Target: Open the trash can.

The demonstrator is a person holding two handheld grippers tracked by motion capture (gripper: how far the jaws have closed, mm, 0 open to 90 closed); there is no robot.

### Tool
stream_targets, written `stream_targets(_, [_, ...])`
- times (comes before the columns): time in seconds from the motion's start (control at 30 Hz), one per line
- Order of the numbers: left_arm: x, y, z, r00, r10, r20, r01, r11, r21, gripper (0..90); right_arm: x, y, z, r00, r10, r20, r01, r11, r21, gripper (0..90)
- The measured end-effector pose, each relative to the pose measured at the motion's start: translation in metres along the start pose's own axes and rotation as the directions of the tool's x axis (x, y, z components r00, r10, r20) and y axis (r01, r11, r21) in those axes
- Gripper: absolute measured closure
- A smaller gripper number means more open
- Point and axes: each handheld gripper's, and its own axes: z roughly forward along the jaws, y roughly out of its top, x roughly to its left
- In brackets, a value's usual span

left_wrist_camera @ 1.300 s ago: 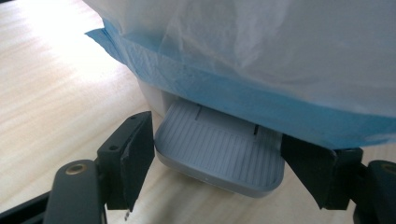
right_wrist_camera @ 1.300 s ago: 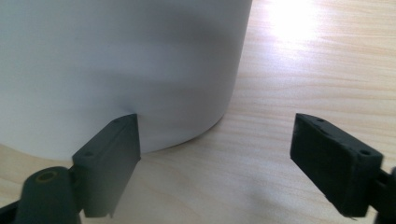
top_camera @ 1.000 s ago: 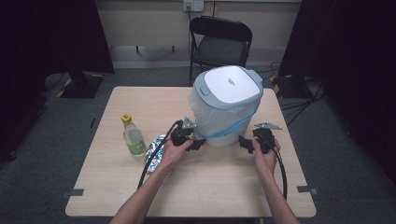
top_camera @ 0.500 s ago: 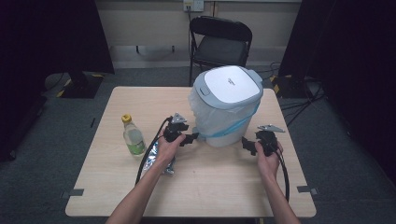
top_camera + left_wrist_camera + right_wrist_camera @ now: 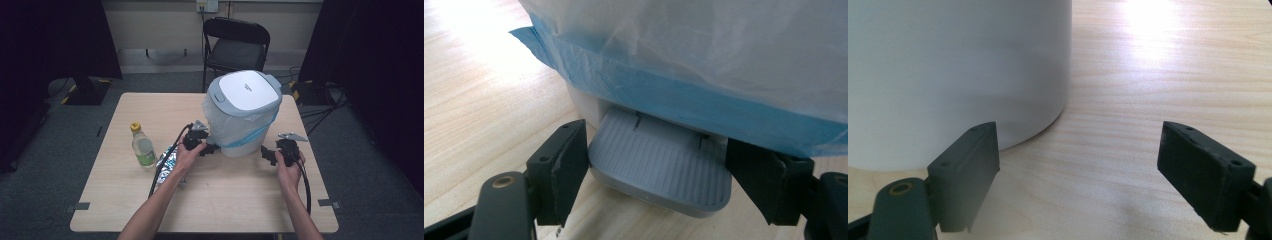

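Note:
A white pedal bin [image 5: 242,115] with a grey-rimmed lid stands on the wooden table [image 5: 240,200], lined with a clear bag that has a blue band [image 5: 684,100]. My left gripper [image 5: 210,148] is low at the bin's front left. In the left gripper view its jaws flank the ribbed grey pedal [image 5: 659,170] closely; they have just been opening, with the pedal between them, and I see no squeeze on it. My right gripper [image 5: 267,154] sits at the bin's lower right. The right gripper [image 5: 1078,170] is open over bare wood, its left jaw beside the bin's white wall [image 5: 948,75].
A small bottle [image 5: 142,147] with a yellow cap stands at the left of the table, with a crumpled foil wrapper [image 5: 167,162] beside it under my left cable. A black folding chair [image 5: 235,45] stands behind the table. Bare wood stretches along the front edge.
My left gripper drew slightly away to the left half a second ago and is now back at the bin's base. The right gripper and the bin have stayed in place.

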Motion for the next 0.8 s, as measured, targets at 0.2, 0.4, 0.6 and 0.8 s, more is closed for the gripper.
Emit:
stream_targets(0.2, [-0.01,0.0,0.002,0.9991,0.025,0.034,-0.025,0.9997,0.004,22.9,-0.001,0.0,0.001,0.9999,0.009,0.006,-0.009,1.0,0.0,15.7])
stream_targets(0.4, [-0.028,-0.001,0.003,0.9977,0.04,0.056,-0.04,0.9992,0.007,22.9,-0.005,0.0,-0.002,0.9997,0.018,0.016,-0.018,1.0,0.0,15.7])
stream_targets(0.6, [-0.059,-0.013,0.005,0.9942,0.091,0.059,-0.093,0.9951,0.035,21.9,-0.01,-0.001,-0.006,0.9995,0.014,0.028,-0.013,1.0,-0.008,16.5])
stream_targets(0.8, [-0.076,-0.018,0.002,0.9902,0.107,0.089,-0.11,0.9935,0.029,20.8,-0.016,-0.005,-0.01,0.9986,0.033,0.041,-0.032,0.999,-0.02,19.9])
